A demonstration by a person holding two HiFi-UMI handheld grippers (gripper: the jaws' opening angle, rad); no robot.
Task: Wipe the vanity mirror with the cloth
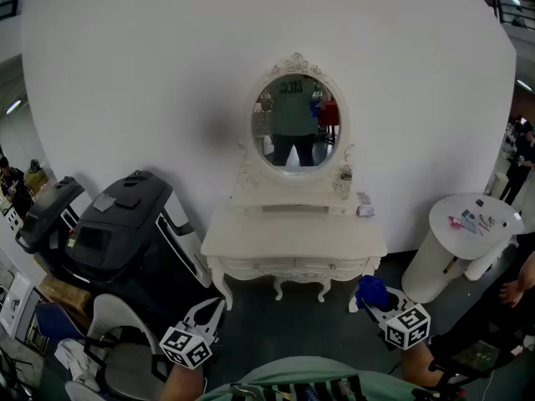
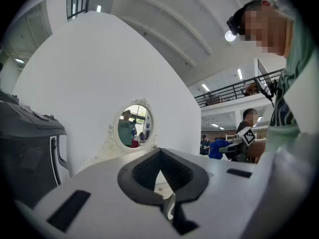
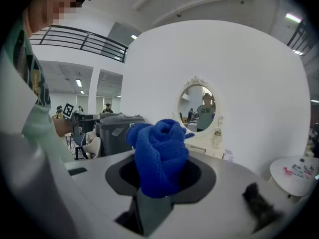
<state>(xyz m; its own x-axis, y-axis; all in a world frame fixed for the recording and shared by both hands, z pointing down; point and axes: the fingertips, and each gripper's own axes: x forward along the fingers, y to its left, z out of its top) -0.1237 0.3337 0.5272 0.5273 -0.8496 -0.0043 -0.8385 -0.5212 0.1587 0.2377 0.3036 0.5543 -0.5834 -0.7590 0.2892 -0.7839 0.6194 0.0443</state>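
The oval vanity mirror (image 1: 294, 122) in its ornate white frame stands on a white dressing table (image 1: 251, 239) against the white wall, some way ahead of me. It also shows as the mirror (image 2: 134, 126) in the left gripper view and the mirror (image 3: 198, 107) in the right gripper view. My right gripper (image 1: 376, 301) is low at the right, shut on a bunched blue cloth (image 3: 159, 153), the same cloth (image 1: 370, 291) in the head view. My left gripper (image 2: 160, 176) is low at the left, jaws together and holding nothing. Both grippers are well short of the table.
A large black machine (image 1: 125, 232) stands left of the dressing table, with a chair (image 1: 117, 341) near my left gripper. A round white table (image 1: 468, 224) stands at the right, a person's hand (image 1: 512, 291) beside it. A small bottle (image 1: 343, 180) sits on the dressing table's shelf.
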